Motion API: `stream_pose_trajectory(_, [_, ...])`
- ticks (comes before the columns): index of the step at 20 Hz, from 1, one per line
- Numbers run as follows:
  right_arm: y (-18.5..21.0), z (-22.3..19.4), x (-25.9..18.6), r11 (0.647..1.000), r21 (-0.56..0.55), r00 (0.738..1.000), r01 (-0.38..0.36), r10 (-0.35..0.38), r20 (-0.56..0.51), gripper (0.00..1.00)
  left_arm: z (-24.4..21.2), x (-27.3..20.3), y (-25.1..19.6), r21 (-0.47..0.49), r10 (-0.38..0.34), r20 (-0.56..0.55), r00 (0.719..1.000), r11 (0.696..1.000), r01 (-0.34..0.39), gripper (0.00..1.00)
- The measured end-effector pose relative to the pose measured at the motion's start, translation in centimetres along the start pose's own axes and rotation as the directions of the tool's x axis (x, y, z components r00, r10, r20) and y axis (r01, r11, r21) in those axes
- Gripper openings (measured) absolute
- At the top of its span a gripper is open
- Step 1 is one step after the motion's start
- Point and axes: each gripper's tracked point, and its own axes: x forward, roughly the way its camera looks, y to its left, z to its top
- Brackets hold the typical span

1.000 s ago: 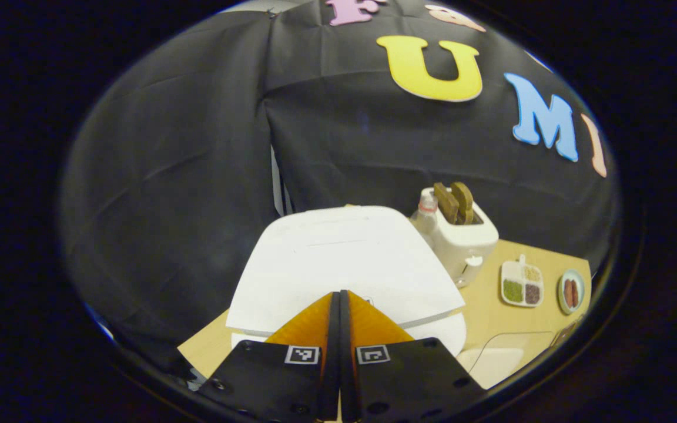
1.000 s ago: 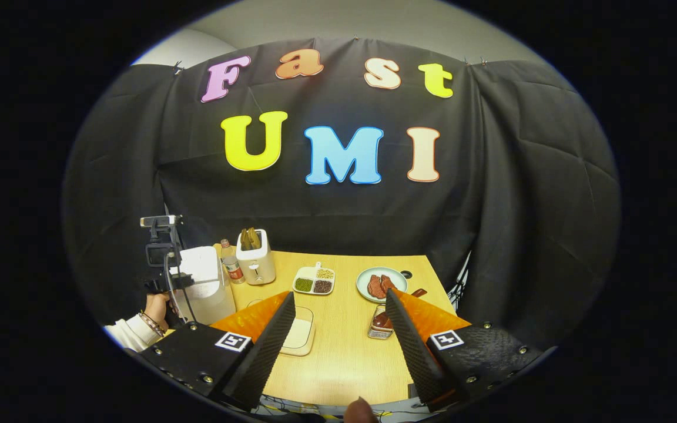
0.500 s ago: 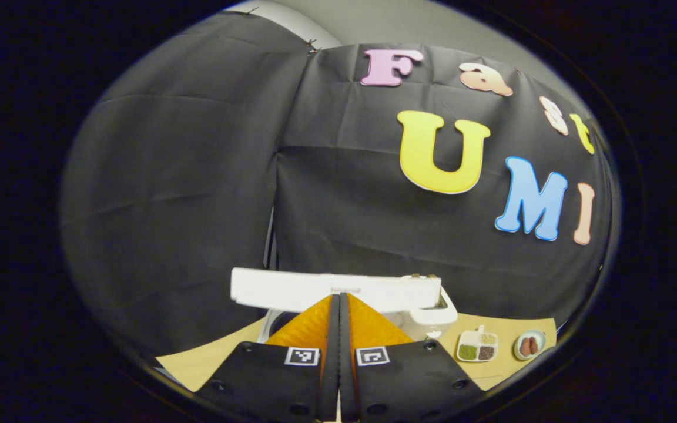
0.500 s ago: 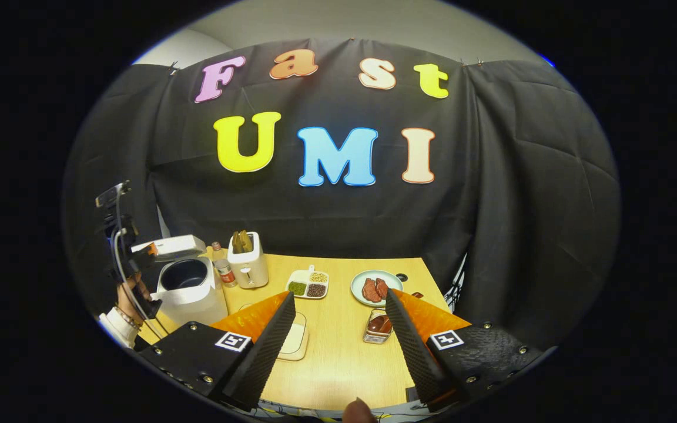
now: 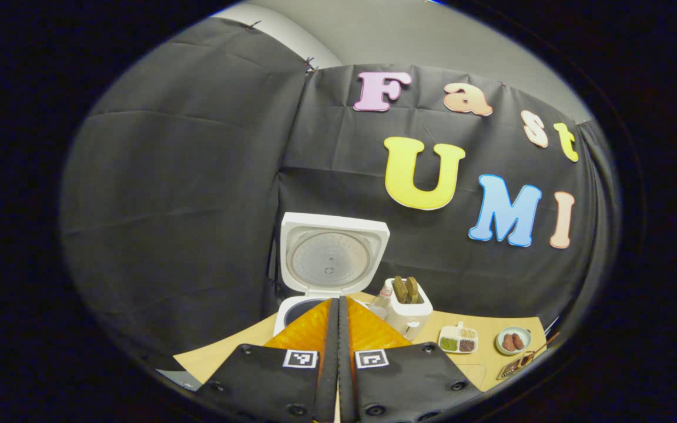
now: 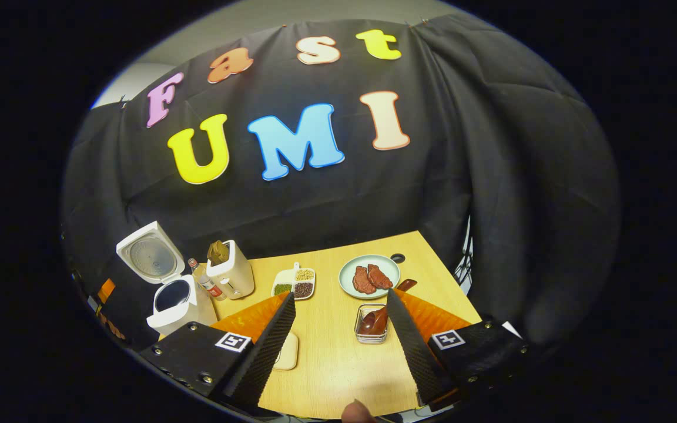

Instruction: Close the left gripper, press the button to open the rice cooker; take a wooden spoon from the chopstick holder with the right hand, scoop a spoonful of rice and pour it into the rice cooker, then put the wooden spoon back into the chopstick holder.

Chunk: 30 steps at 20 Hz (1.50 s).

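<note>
Black cloth hangs behind a light wooden worktop [image 5: 221, 355].

From the left gripper view, the left gripper [image 5: 338, 302] sits at 6 o'clock, clenched tight with its two fingers pressed flat together and nothing between them. Just past its tip stands the white rice cooker [image 5: 327, 264]. The lid is up and shows its round silver inside. At 3 o'clock from the cooker stand a small bottle [image 5: 378, 302] and a white toaster [image 5: 409, 308] with brown slices poking out. Farther toward 3 o'clock lie a white snack tray [image 5: 459, 341] with four little parts and a plate of meat [image 5: 513, 341].

From the right gripper view, the right gripper [image 6: 338, 302] is released, its fingers spread wide apart and holding nothing. Between the fingers, near the right one, sits the chopstick holder [image 6: 371, 323], a small wire basket with the wooden spoon [image 6: 376, 320] lying in it. At 12 o'clock from it rests the plate of meat [image 6: 369, 276]. The open rice cooker [image 6: 168, 282] stands far off at 9 o'clock, lid tipped back. A pale flat container [image 6: 285, 358] lies just beside the left finger.
</note>
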Motion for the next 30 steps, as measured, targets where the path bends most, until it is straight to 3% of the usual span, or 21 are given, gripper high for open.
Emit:
stream_pose_trajectory(3, [-3.6, -1.3, 4.0, 0.996, 0.083, 0.999, -0.040, 0.041, -0.012, 0.96, -0.1, -4.1, -0.3, 0.000, 0.035, -0.023, 0.999, 0.999, -0.035, 0.10])
stream_pose_trajectory(6, [-7.6, -3.7, 8.5, 0.996, 0.088, 0.999, -0.016, 0.018, -0.026, 0.96, -0.7, -8.6, -1.1, -0.010, 0.051, -0.052, 0.997, 0.999, -0.051, 0.00])
stream_pose_trajectory(7, [-8.5, -4.2, 9.9, 0.996, 0.090, 0.999, -0.019, 0.022, -0.026, 0.96, -0.5, -10.1, -1.4, -0.002, 0.059, -0.053, 0.997, 0.998, -0.059, 0.16])
stream_pose_trajectory(9, [-9.2, -4.5, 12.7, 0.993, 0.103, 0.999, -0.049, 0.049, 0.008, 0.96, -0.1, -12.7, -2.7, 0.024, 0.052, -0.040, 0.998, 0.998, -0.052, 0.13])
stream_pose_trajectory(11, [-10.7, -4.8, 15.3, 0.993, 0.114, 0.999, -0.031, 0.027, 0.034, 0.96, -0.2, -14.9, -4.2, 0.058, 0.042, -0.036, 0.998, 0.997, -0.040, 0.41])
stream_pose_trajectory(16, [-14.3, -6.8, 18.4, 0.953, 0.299, 0.999, 0.048, -0.044, -0.018, 0.96, 0.3, -18.5, -6.8, 0.120, 0.046, -0.034, 0.998, 0.992, -0.041, 0.57])
stream_pose_trajectory(20, [-13.3, -9.5, 20.9, 0.927, 0.375, 0.994, 0.005, 0.038, -0.107, 0.93, 1.7, -20.9, -8.0, 0.143, 0.049, 0.000, 0.999, 0.989, -0.048, 0.71])
stream_pose_trajectory(22, [-13.4, -10.1, 22.4, 0.926, 0.376, 0.992, 0.021, 0.028, -0.125, 0.84, 1.9, -22.1, -8.2, 0.158, 0.055, 0.004, 0.998, 0.986, -0.055, 0.79])
stream_pose_trajectory(23, [-13.3, -10.7, 22.8, 0.924, 0.380, 0.988, 0.025, 0.036, -0.152, 0.70, 1.6, -22.5, -8.4, 0.166, 0.057, 0.002, 0.998, 0.985, -0.057, 0.83])
stream_pose_trajectory(24, [-13.1, -10.7, 22.7, 0.919, 0.393, 0.987, 0.017, 0.048, -0.156, 0.69, 1.5, -23.1, -8.5, 0.173, 0.061, 0.004, 0.998, 0.983, -0.060, 0.87])
stream_pose_trajectory(25, [-13.6, -10.9, 23.5, 0.920, 0.387, 0.986, 0.064, 0.002, -0.166, 0.52, 1.4, -23.5, -8.5, 0.178, 0.068, 0.006, 0.998, 0.982, -0.068, 0.89])
stream_pose_trajectory(26, [-13.5, -10.9, 23.3, 0.917, 0.392, 0.984, 0.069, 0.003, -0.178, 0.36, 1.3, -24.0, -8.6, 0.180, 0.073, 0.006, 0.997, 0.981, -0.073, 0.90])
stream_pose_trajectory(27, [-12.9, -11.2, 23.4, 0.907, 0.418, 0.982, 0.046, 0.036, -0.186, 0.26, 1.1, -24.6, -8.7, 0.180, 0.071, 0.003, 0.997, 0.981, -0.070, 0.91])
stream_pose_trajectory(30, [-11.1, -11.0, 22.8, 0.901, 0.434, 0.975, 0.016, 0.083, -0.208, 0.18, 0.5, -25.6, -8.8, 0.184, 0.064, -0.005, 0.998, 0.981, -0.062, 0.92])
